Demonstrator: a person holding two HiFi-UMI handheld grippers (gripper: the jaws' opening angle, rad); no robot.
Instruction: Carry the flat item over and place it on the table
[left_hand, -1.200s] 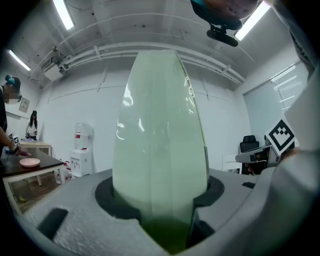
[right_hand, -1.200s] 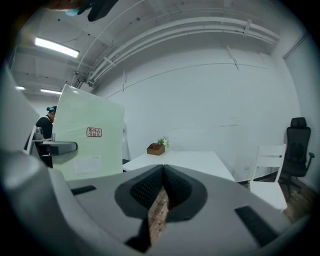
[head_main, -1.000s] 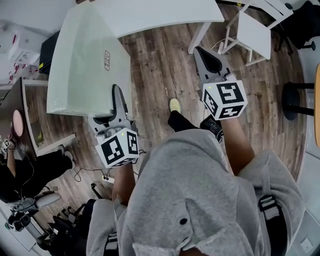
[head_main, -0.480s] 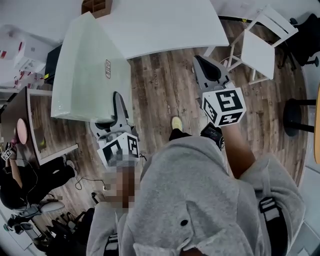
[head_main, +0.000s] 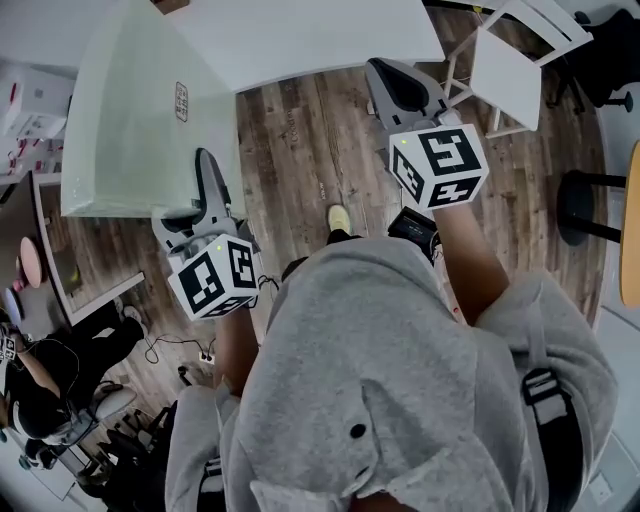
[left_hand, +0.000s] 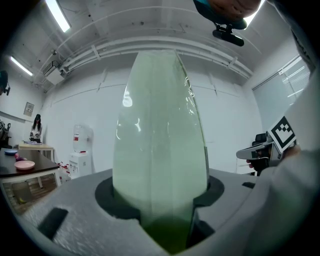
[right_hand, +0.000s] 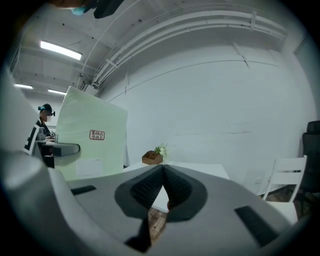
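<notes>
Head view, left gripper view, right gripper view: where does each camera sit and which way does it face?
Head view: on the person's head, facing steeply down at the floor, white table and green panel; shows the grey hoodie, left tool and right tool.
Left gripper view: on the left tool, facing along its jaws, which clamp the green panel's edge; right tool at right.
Right gripper view: on the right tool, facing the white table over shut jaws; left tool at left.
Shared: all three see the green panel.

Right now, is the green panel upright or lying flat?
Upright: the green panel stands on edge, clamped in the left gripper.
</notes>
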